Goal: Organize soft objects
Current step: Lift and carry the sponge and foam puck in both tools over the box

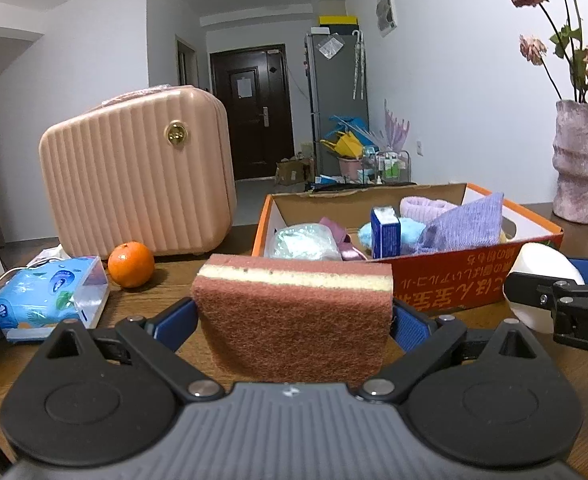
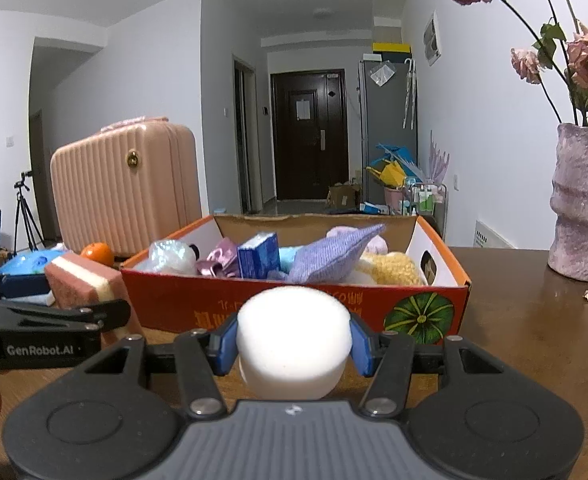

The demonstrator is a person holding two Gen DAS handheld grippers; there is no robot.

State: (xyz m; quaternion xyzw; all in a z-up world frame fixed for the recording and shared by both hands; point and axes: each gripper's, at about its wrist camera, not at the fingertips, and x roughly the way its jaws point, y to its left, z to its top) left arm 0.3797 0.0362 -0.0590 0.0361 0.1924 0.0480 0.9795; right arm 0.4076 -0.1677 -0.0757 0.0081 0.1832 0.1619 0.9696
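My left gripper (image 1: 294,320) is shut on a brown and yellow scouring sponge (image 1: 294,312), held above the wooden table just in front of the orange cardboard box (image 1: 454,280). My right gripper (image 2: 294,340) is shut on a round white sponge (image 2: 294,340), also in front of the box (image 2: 198,304). The box holds several soft items: a purple cloth (image 2: 334,256), a yellow plush piece (image 2: 390,268), a blue carton (image 2: 259,256) and a plastic-wrapped bundle (image 2: 172,256). The left gripper with its sponge (image 2: 82,284) shows at the left of the right wrist view.
A pink ribbed case (image 1: 138,176) stands at the back left. An orange (image 1: 131,264) and a blue tissue pack (image 1: 50,300) lie in front of it. A pink vase (image 2: 582,204) with dried roses stands at the right on the table.
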